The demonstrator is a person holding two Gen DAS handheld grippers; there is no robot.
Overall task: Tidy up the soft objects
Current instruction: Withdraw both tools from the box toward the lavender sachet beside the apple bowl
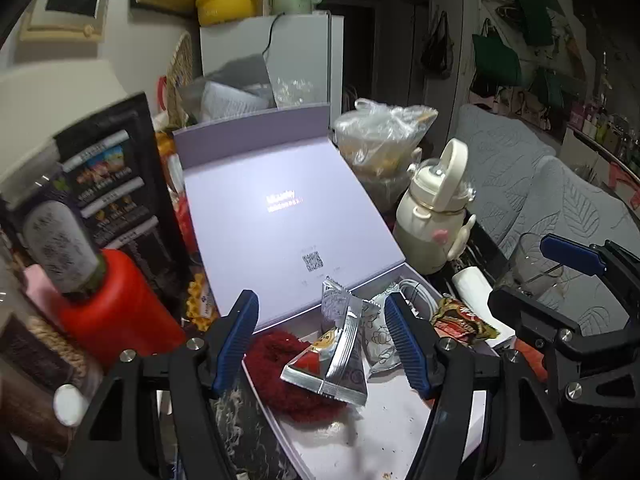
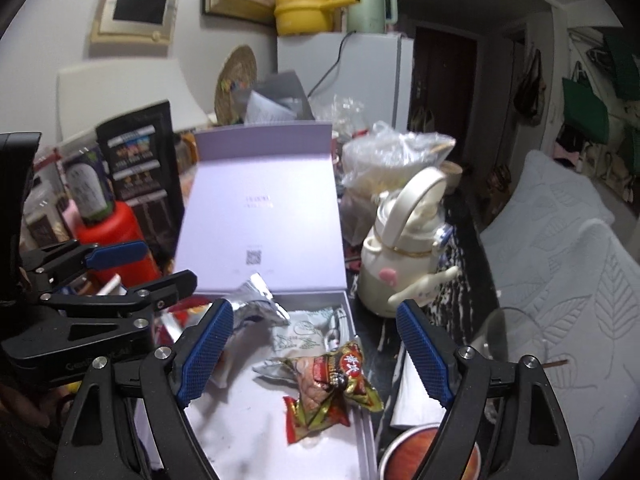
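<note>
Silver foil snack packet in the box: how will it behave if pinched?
The silver foil packet looks puffed and creased, so it probably crumples and yields rather than staying stiff. Its glossy film may slip between the pads. It seems light, and it leans on the red fuzzy cloth, so a nudge would likely slide or topple it.

surface (image 2: pixel 460 280): dark, marbled, crowded | open lilac box (image 1: pixel 280 208) at centre, lid raised | cream kettle (image 2: pixel 404 248) just right of box | red bottle (image 1: pixel 108 312) left of box | clear plastic bag (image 2: pixel 396 156) behind kettle | glass (image 2: pixel 508 340) near right edge
</note>
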